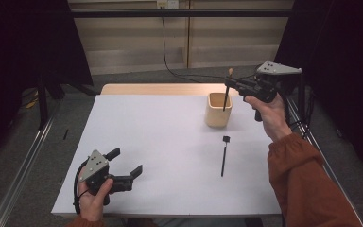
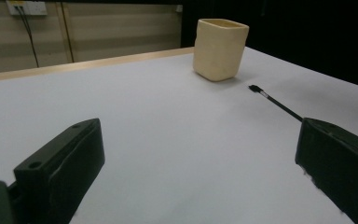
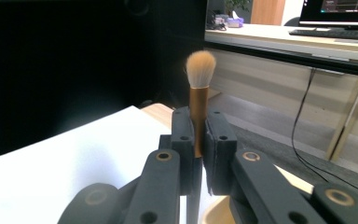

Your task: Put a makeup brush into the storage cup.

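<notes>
My right gripper (image 1: 230, 86) is shut on a makeup brush (image 1: 227, 92) with a black handle, copper ferrule and pale orange bristles, held upright above a cream cup (image 1: 218, 109) at the table's far right. In the right gripper view the brush (image 3: 198, 93) rises between the closed jaws, bristles on top, with the cup's rim (image 3: 216, 213) just below. A second black brush (image 1: 224, 156) lies flat on the white table (image 1: 160, 142), nearer than the cup. My left gripper (image 1: 125, 163) rests open at the near left, nothing between its jaws; its view shows the cup (image 2: 220, 48) and lying brush (image 2: 275, 102) ahead.
A wooden strip (image 1: 160, 89) borders the table's far edge. Dark curtains stand on both sides, and a cable (image 1: 170, 56) runs down the back wall onto the floor. A desk with a keyboard (image 3: 331, 32) shows in the right gripper view.
</notes>
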Tool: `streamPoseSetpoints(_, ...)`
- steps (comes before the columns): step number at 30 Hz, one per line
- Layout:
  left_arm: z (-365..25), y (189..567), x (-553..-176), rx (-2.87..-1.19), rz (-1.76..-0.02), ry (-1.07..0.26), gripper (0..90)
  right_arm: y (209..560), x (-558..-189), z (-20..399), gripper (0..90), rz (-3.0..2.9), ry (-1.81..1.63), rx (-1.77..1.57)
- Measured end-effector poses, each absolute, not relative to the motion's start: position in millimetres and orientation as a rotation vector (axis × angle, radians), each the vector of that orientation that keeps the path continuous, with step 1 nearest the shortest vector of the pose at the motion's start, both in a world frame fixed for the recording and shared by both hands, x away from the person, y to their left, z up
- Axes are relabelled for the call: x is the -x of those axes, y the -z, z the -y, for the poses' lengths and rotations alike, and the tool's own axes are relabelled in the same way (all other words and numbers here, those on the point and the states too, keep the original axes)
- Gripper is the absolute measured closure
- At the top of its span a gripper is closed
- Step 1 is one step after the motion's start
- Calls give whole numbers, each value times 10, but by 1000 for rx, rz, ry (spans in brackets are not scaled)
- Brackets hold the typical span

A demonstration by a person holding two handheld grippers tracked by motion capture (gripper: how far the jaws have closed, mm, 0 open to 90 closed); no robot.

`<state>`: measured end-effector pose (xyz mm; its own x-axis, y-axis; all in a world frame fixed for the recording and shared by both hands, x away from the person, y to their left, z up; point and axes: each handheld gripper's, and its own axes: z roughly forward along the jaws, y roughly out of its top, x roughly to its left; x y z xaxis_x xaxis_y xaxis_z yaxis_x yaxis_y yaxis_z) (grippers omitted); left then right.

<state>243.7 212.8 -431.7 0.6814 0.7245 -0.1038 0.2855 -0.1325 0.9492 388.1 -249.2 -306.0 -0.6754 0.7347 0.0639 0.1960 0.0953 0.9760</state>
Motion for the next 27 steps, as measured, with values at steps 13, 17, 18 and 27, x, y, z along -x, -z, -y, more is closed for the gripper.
streamPoseSetpoints(13, -2163, 4303, -2450, -1689, -833, -464, 18, 3050, -4184, 2440, 837, -1924, -1570, -947)
streamPoseSetpoints(17, -2185, 4296, -2456, -1685, -838, -473, 19, 3101, -4242, 2403, 837, -1937, -1539, -961)
streamPoseSetpoints(18, -2181, 4297, -2455, -1683, -839, -472, 19, 3115, -4261, 2394, 837, -1940, -1530, -967)
streamPoseSetpoints(27, -2183, 4295, -2460, -1687, -826, -471, 22, 3223, -4399, 2406, 837, -1932, -1500, -1001)
